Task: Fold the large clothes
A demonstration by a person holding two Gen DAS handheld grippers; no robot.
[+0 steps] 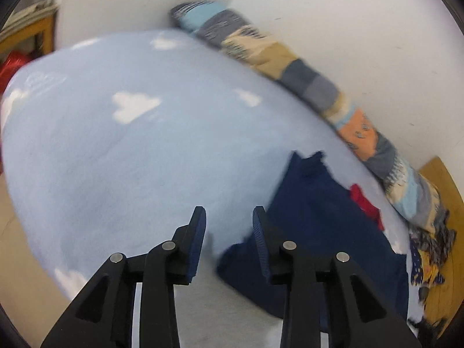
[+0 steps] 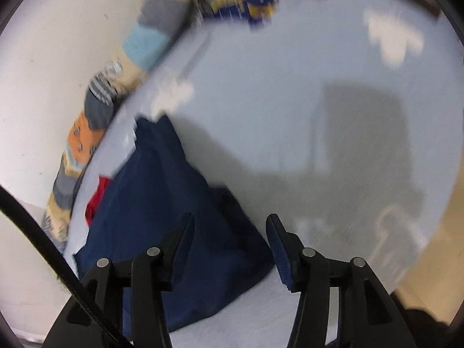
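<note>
A bed (image 1: 121, 150) covered by a pale blue sheet with white cloud shapes filled most of what both my cameras saw, and I place everything else against it. Along the bed's far edge, where it met the white wall (image 1: 348, 29), lay a long rolled patchwork blanket (image 1: 293, 66) in grey, tan, light blue and orange patches; in the right wrist view the same roll (image 2: 95, 116) ran up the left side of the frame.

On the bed, close to that roll, lay the navy blue garment (image 1: 319, 211), bunched into a loose heap and not laid flat. A small piece of red fabric (image 1: 365, 203) showed at its wall-side edge, between the navy cloth and the roll; I could not tell whether it belonged to the garment. In the right wrist view the garment (image 2: 162, 197) spread from mid-frame down under my fingers.

My left gripper (image 1: 229, 217) hung above the bed with its fingers a moderate gap apart, nothing between them; the right-hand finger overlapped the garment's edge in the view, but the pads pressed on nothing. My right gripper (image 2: 229, 223) had its fingers wider apart, also empty, with the garment behind the left finger and bare sheet behind the right one. Both views were smeared by motion blur.
</note>
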